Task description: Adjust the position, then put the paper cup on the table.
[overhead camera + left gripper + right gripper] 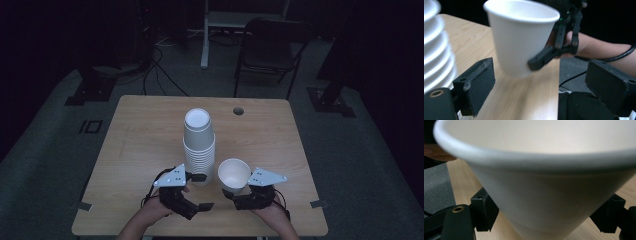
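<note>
The right hand-held gripper [231, 194] clamps the lower wall of a single white paper cup [234, 175], held upright with its mouth up, just right of the tall stack of paper cups [199, 145] on the table [145, 135]. The left hand-held gripper [202, 191] stands wide open and empty beside the stack's base. Being nearer, it looks the likelier to steady or pick from the stack.

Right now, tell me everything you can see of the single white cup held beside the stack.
The single cup is a plain white paper cup with a rolled rim, tapering to a narrow base, empty inside. It stands upright, mouth up, just right of the stack of cups and apart from it. The right gripper has its jaws on the cup's lower wall, either side. Its base looks slightly off the wooden table.
</note>
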{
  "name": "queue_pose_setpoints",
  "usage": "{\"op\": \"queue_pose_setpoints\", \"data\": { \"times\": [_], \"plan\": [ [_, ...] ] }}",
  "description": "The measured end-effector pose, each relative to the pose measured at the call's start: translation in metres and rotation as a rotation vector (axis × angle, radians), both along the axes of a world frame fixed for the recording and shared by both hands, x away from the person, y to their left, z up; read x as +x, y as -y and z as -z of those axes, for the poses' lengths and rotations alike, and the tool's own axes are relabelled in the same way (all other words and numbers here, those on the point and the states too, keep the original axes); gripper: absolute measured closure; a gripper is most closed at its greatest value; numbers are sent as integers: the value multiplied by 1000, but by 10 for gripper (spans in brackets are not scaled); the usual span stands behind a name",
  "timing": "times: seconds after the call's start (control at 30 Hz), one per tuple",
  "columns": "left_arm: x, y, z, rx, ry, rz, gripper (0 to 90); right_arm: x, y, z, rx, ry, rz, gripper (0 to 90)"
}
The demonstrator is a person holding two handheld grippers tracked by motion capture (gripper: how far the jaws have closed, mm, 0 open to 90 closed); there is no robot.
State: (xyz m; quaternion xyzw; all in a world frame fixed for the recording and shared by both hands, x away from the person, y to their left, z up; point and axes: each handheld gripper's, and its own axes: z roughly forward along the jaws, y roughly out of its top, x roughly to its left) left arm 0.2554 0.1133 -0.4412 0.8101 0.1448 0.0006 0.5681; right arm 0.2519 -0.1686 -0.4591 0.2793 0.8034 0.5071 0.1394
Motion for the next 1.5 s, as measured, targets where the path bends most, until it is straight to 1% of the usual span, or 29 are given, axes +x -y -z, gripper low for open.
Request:
{"op": "queue_pose_setpoints", "data": {
  "times": [0.07, 0.13, 0.17, 0.27, 0.3, 0.33, 0.37, 0.47, 0.5, 0.53, 0.57, 0.63, 0.73, 0.83, 0.87, 0.9, 0.93, 0.97, 1.0, 1.07, 1.13, 1.2, 1.27, 1.3, 1.43, 1.5],
  "plan": [
    [1, -6, 3, 6, -6, -21, 96, 1, 3, -1, 1, 0, 16, 205],
    [1, -6, 3, 6, -6, -21, 96, 2, 5, -2, 2, 3, 22, 205],
    [2, -17, 8, 9, -9, -68, 96, 4, 9, -4, 7, 7, 36, 205],
    [3, -26, 12, 24, 7, -114, 96, 8, 14, -5, 6, 7, 59, 205],
    [3, -26, 12, 24, 7, -114, 96, 8, 14, -5, 6, 7, 59, 205],
    [4, -31, 14, 38, 16, -138, 96, 9, 15, -5, 8, 8, 70, 204],
    [5, -33, 14, 43, 19, -148, 95, 11, 19, -4, 8, 9, 87, 204],
    [6, -39, 16, 51, 22, -174, 90, 16, 25, -2, 7, 5, 115, 205],
    [6, -39, 16, 51, 22, -174, 84, 16, 25, -2, 7, 5, 115, 205],
    [7, -43, 18, 61, 22, -191, 84, 18, 27, -2, 6, 4, 123, 205],
    [7, -43, 18, 63, 22, -197, 71, 21, 31, 0, 6, 5, 144, 204],
    [8, -48, 22, 75, 13, -217, 23, 23, 34, 1, 3, 3, 160, 204],
    [9, -55, 27, 84, 8, -247, 23, 28, 39, 4, -11, 3, 188, 204],
    [11, -63, 32, 111, 10, -283, 23, 33, 45, 6, -17, -2, 216, 204],
    [11, -65, 34, 112, 8, -293, 23, 34, 47, 7, -19, -1, 229, 204],
    [11, -65, 34, 112, 8, -293, 23, 34, 47, 7, -19, -1, 229, 204],
    [11, -65, 34, 112, 8, -293, 23, 35, 49, 8, -16, -1, 241, 204],
    [12, -72, 38, 122, 3, -321, 23, 35, 49, 8, -16, -1, 241, 204],
    [12, -74, 39, 130, 5, -334, 24, 39, 55, 10, -14, -1, 274, 204],
    [13, -78, 42, 148, 6, -362, 23, 42, 59, 12, -15, -4, 303, 204],
    [15, -83, 45, 159, 3, -396, 23, 45, 63, 13, -17, -7, 320, 204],
    [16, -89, 49, 164, -11, -432, 23, 47, 67, 15, -17, -10, 348, 204],
    [17, -94, 52, 181, -7, -460, 19, 50, 71, 17, -20, -12, 378, 204],
    [17, -96, 54, 188, -9, -474, 19, 51, 73, 18, -19, -16, 382, 204],
    [18, -108, 61, 194, -35, -524, 9, 56, 79, 24, -24, -26, 418, 204],
    [18, -114, 64, 200, -41, -561, 9, 58, 82, 26, -28, -36, 435, 204]
  ]
}}
